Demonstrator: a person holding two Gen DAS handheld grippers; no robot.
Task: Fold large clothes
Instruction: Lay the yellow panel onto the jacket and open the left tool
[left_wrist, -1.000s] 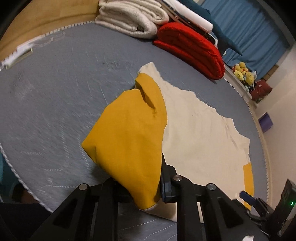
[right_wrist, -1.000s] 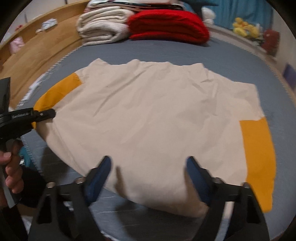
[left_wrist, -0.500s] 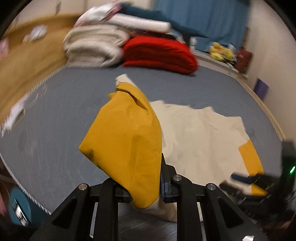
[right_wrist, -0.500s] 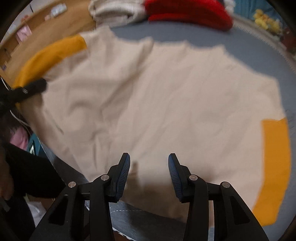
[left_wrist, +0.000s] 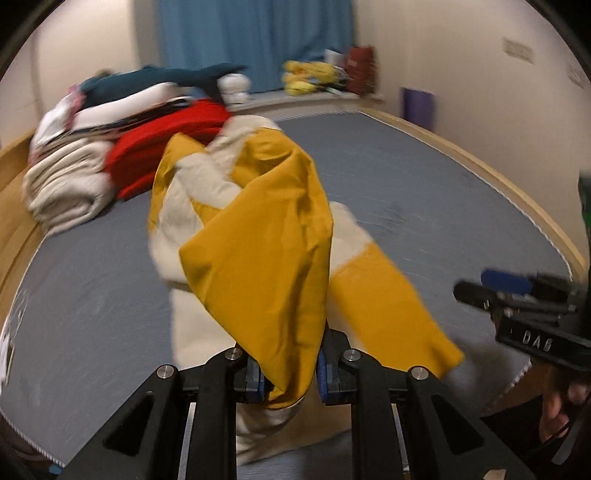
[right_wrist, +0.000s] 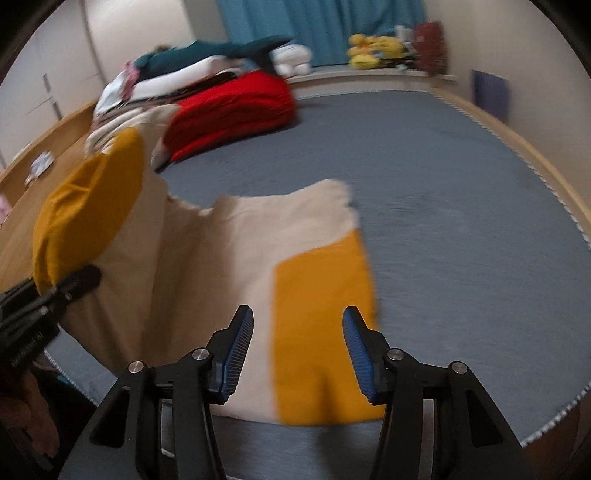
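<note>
A large cream garment with mustard-yellow sleeves (right_wrist: 236, 258) lies partly on the grey bed (right_wrist: 443, 177). My left gripper (left_wrist: 290, 373) is shut on one yellow sleeve (left_wrist: 266, 266) and holds it lifted, so the cloth hangs bunched in front of the camera. It also shows at the left of the right wrist view (right_wrist: 74, 280). My right gripper (right_wrist: 297, 354) is open and empty, its blue pads (right_wrist: 240, 350) on either side of the other yellow sleeve (right_wrist: 321, 332), which lies flat near the front edge. The right gripper shows at the right of the left wrist view (left_wrist: 509, 291).
Folded bedding is stacked at the bed's far left: a red quilt (right_wrist: 229, 110), cream blankets (left_wrist: 62, 184) and a teal item (right_wrist: 207, 55). A wooden bed frame (right_wrist: 55, 147) runs along the left. Blue curtains (right_wrist: 317, 26) and yellow plush toys (right_wrist: 373, 48) stand behind.
My left gripper has lifted the yellow sleeve and swung right, folding the garment toward the other sleeve. My right gripper has moved right over that sleeve and opened wider.
</note>
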